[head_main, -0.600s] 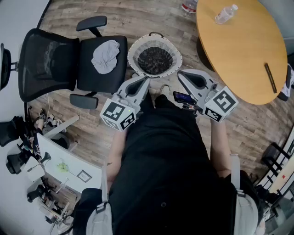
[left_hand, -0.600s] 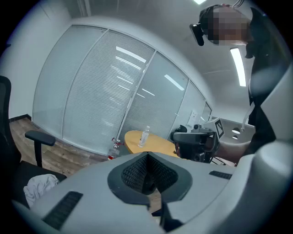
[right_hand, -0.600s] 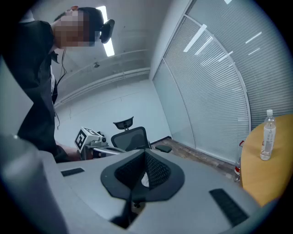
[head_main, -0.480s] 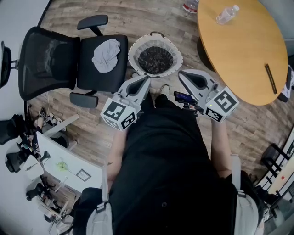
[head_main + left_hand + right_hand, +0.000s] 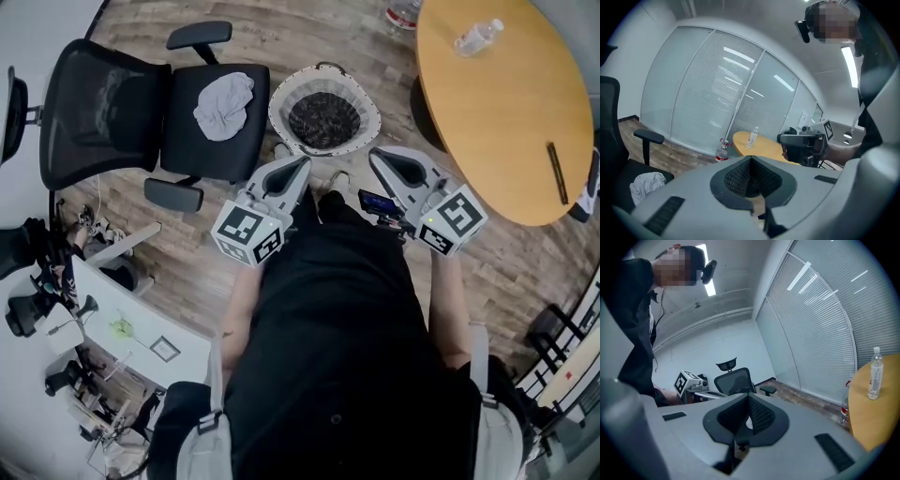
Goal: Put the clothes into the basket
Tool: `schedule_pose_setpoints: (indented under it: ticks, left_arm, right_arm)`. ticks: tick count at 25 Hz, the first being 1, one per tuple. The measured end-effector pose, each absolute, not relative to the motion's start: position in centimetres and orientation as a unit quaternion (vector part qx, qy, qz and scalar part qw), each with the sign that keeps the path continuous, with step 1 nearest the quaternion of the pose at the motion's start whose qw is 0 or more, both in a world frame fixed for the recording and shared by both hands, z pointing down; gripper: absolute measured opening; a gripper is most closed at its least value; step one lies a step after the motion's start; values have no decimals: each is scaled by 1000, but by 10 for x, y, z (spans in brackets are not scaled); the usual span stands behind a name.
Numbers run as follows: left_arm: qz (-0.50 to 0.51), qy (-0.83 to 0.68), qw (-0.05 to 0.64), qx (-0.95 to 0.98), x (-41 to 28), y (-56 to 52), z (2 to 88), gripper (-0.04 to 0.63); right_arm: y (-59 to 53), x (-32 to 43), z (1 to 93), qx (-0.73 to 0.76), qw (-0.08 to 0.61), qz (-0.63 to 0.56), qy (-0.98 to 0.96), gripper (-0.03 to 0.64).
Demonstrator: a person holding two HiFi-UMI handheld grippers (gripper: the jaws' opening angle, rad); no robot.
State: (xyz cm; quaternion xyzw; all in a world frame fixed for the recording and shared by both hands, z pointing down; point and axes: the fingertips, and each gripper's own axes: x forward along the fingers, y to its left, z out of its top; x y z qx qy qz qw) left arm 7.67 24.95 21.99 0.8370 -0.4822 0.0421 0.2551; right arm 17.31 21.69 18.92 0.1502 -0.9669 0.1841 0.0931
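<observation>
Crumpled grey cloth [image 5: 223, 94] lies on the black padded chair seat [image 5: 192, 141], beside the round white woven basket [image 5: 278, 108]. The left gripper [image 5: 303, 163] and right gripper [image 5: 375, 154] sit near the basket, jaws clenched, seemingly empty.

Stands with both forearms [image 5: 238, 311] reaching forward at waist height, elbows tucked beside the torso. Holds the left gripper [image 5: 300, 165] and the right gripper [image 5: 374, 154] side by side and apart, tips angled slightly toward each other, both tilted a little below level. Holds each pair of jaws pressed together, with nothing between them. Carries a marker cube [image 5: 247, 234] at the rear of each gripper, just ahead of the wrists.
</observation>
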Motion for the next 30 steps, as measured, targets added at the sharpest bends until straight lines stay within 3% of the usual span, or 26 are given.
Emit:
schedule_pose_setpoints:
  ticks: [11,30]
  left_arm:
    - [57,-507,279,814,49,248,236,12]
    - [74,-524,315,788,-67,208,274,12]
  right_arm:
    - [208,153,195,143,101,193,-965,17]
    - [175,56,200,123,130,201,-963,17]
